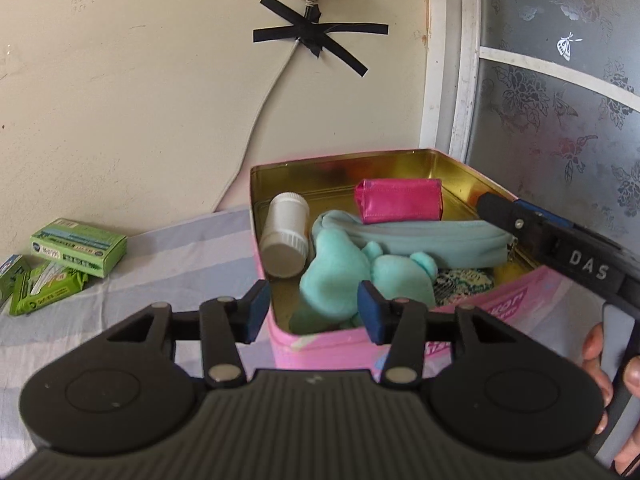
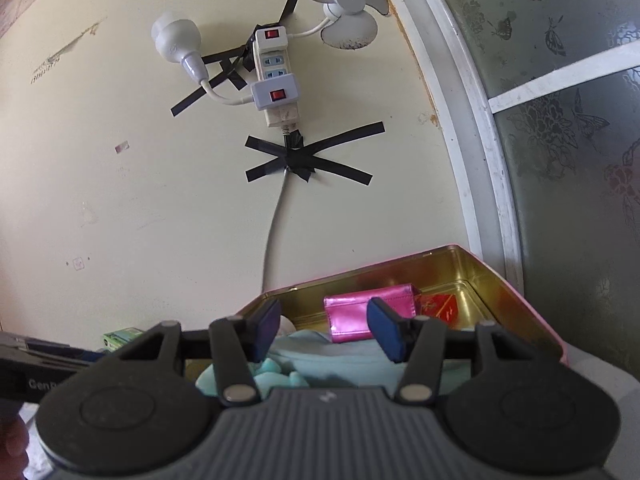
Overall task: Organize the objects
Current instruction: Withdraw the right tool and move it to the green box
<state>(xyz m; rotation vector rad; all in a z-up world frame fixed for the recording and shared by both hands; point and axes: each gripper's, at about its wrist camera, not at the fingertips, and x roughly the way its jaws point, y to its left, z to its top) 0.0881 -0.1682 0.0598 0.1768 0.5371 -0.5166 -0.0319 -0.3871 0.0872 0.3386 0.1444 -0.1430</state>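
An open pink tin [image 1: 332, 346] with a gold inside stands on the striped cloth against the wall. In it lie a white bottle [image 1: 285, 240] on its side, a mint plush toy [image 1: 340, 276], a light blue pouch [image 1: 432, 244] and a shiny pink pouch [image 1: 400, 201]. My left gripper [image 1: 312, 312] is open and empty above the tin's near edge. My right gripper [image 2: 326, 334] is open and empty over the tin [image 2: 516, 300]; it also shows in the left wrist view [image 1: 496, 210] at the tin's right rim. The pink pouch [image 2: 352, 316] and a red packet [image 2: 440, 308] show in the right wrist view.
Green boxes [image 1: 80, 246] and green packets [image 1: 44, 292] lie on the cloth left of the tin. A power strip [image 2: 276, 76], a taped cable [image 1: 276, 80] and a small fan [image 2: 348, 4] are on the wall behind. A patterned glass door [image 1: 560, 100] stands to the right.
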